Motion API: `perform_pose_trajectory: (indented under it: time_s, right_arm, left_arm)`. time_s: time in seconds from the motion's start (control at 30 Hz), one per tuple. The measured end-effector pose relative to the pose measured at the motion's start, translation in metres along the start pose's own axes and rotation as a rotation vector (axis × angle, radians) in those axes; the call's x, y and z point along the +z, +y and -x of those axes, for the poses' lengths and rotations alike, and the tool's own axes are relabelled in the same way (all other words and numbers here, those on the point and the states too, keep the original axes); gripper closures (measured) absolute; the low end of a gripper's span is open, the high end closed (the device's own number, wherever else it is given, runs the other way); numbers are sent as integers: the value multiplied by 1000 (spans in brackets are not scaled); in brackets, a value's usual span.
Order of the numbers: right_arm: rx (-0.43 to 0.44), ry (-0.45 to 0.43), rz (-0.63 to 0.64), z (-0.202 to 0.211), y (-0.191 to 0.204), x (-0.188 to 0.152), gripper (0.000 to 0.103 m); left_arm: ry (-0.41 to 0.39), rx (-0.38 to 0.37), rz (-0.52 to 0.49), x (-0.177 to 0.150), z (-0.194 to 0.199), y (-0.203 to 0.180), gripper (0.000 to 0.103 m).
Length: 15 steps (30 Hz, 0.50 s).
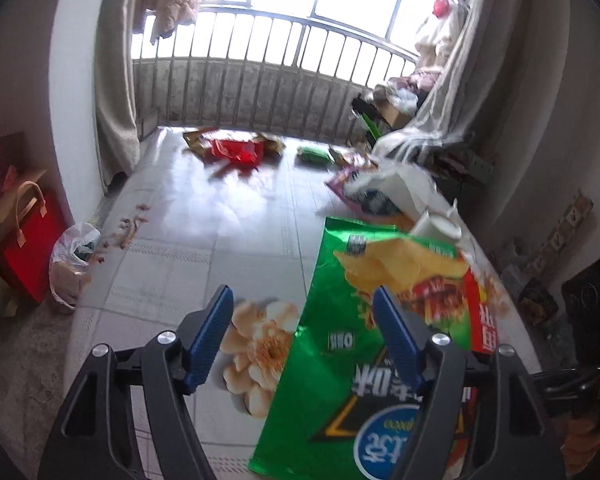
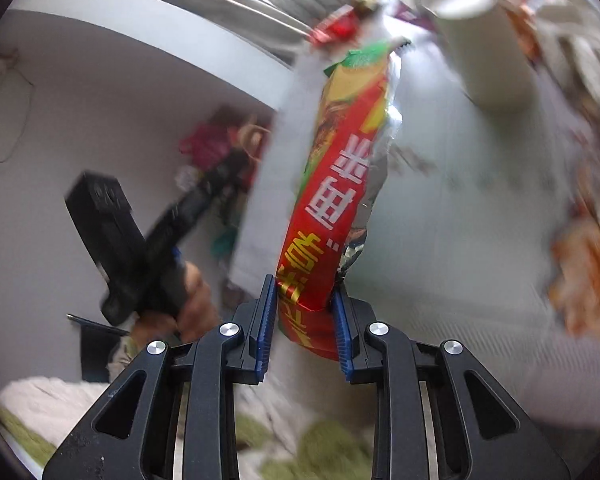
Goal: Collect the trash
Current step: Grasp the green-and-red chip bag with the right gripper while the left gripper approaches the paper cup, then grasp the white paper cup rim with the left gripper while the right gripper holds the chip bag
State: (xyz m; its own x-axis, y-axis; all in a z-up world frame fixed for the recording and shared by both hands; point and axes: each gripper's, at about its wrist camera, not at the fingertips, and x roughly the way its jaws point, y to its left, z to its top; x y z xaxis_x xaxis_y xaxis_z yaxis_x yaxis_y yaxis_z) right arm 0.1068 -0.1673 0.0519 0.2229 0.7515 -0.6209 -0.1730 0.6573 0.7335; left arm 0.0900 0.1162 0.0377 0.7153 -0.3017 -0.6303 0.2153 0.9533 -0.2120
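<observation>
Two grippers in view. Right gripper (image 2: 305,292): jaws pinching the lower edge of a red and green chip bag (image 2: 340,184), which stands up from the jaws, edge-on to the right wrist camera. Left gripper (image 1: 302,316): jaws spread wide, holding nothing; its right finger overlaps the chip bag (image 1: 340,360) in the left wrist view, contact cannot be told.

Landmark: chip bag, seen over a tiled floor (image 1: 172,272). Beyond the bag, near its top edge, a white cup (image 1: 440,228) and a white plastic bag (image 1: 400,184) with a purple wrapper (image 1: 344,184) just beside it. Further beyond, near the balcony railing (image 1: 260,80), a red wrapper (image 1: 238,150) and a green wrapper (image 1: 314,155). Well to the left of the chip bag, a clear bag (image 1: 70,264) against a red gift bag (image 1: 30,240), with small scraps (image 1: 130,226) on the floor near them.

Right wrist view is heavily blurred; the left gripper (image 2: 140,248) shows left of the chip bag there, in a hand (image 2: 188,304)
</observation>
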Motion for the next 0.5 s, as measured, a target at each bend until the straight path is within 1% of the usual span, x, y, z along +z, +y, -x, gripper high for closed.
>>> perform_pose_trajectory:
  time_s: [0.03, 0.1, 0.13, 0.17, 0.23, 0.3, 0.37, 0.4, 0.5]
  right_arm:
    - [-16, 5, -35, 4, -11, -9, 78]
    - [-22, 4, -98, 11, -27, -19, 78]
    - [-22, -1, -128, 14, -34, -22, 78]
    - [-28, -11, -160, 19, -42, -27, 78]
    - [-41, -33, -208, 27, -53, -36, 78]
    - [-42, -51, -234, 23, -49, -29, 78]
    - [-36, -78, -249, 28, -49, -33, 76]
    - [-40, -94, -251, 34, -52, -35, 75]
    - [-86, -139, -230, 37, -42, -32, 72]
  left_arm:
    - [33, -11, -16, -7, -5, -5, 40]
    - [80, -36, -35, -18, -14, -13, 48]
    - [114, -55, -48, -26, -19, -19, 51]
    - [138, -72, -61, -32, -24, -25, 56]
    - [181, -112, -98, -45, -31, -40, 64]
    - [218, -153, -135, -56, -37, -55, 72]
    - [248, -169, -169, -66, -44, -67, 76]
    - [259, -160, -189, -71, -48, -73, 77]
    - [254, -140, -228, -73, -50, -82, 77]
